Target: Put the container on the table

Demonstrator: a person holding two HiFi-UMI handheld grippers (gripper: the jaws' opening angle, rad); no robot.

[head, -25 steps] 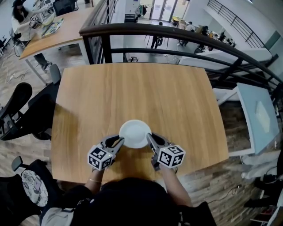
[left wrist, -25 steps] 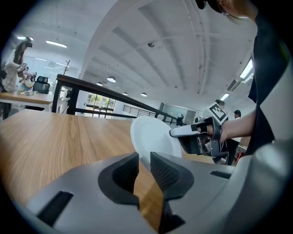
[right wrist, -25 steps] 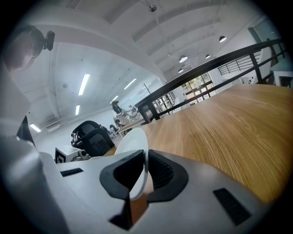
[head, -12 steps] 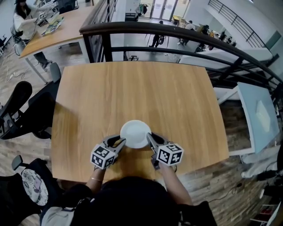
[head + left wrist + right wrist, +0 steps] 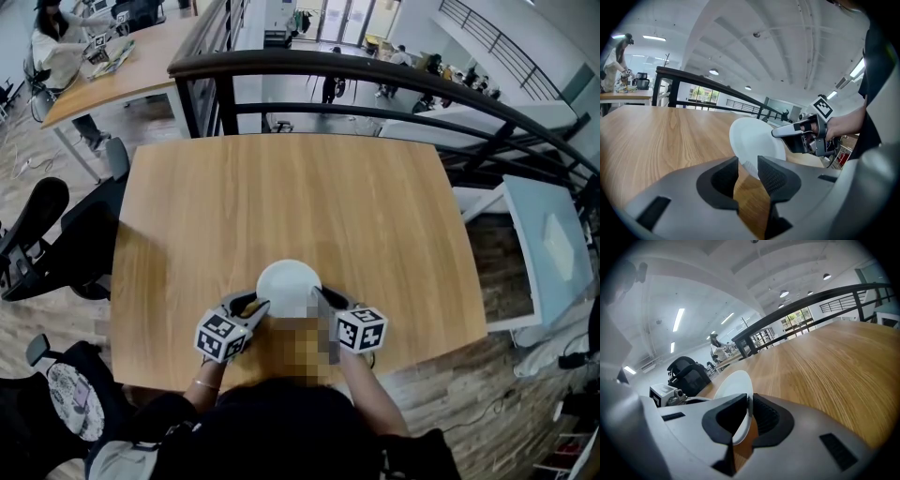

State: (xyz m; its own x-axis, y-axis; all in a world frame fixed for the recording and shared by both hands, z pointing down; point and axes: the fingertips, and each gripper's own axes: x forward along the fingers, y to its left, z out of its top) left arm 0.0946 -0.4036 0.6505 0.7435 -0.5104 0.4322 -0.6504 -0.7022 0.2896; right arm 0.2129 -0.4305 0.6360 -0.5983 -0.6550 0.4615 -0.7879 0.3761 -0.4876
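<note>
A white round container [image 5: 289, 286] sits low over the near part of the wooden table [image 5: 281, 187], between my two grippers. My left gripper [image 5: 258, 304] is at its left rim. In the left gripper view the rim [image 5: 749, 165] stands between the jaws of my left gripper [image 5: 748, 169]. Those jaws are opening, with a gap beside the rim. My right gripper [image 5: 320, 299] is shut on the right rim, and in the right gripper view [image 5: 749, 412] the thin white edge [image 5: 733, 385] is pinched between its pads. I cannot tell whether the container's base touches the wood.
A black railing [image 5: 375, 75] runs along the table's far edge. A black office chair [image 5: 56, 234] stands to the left and a pale side table [image 5: 548, 244] to the right. A person works at another desk [image 5: 112, 66] at the far left.
The container and both grippers have sunk slightly toward the tabletop. The left gripper's jaws have parted round the rim. The right gripper keeps its hold.
</note>
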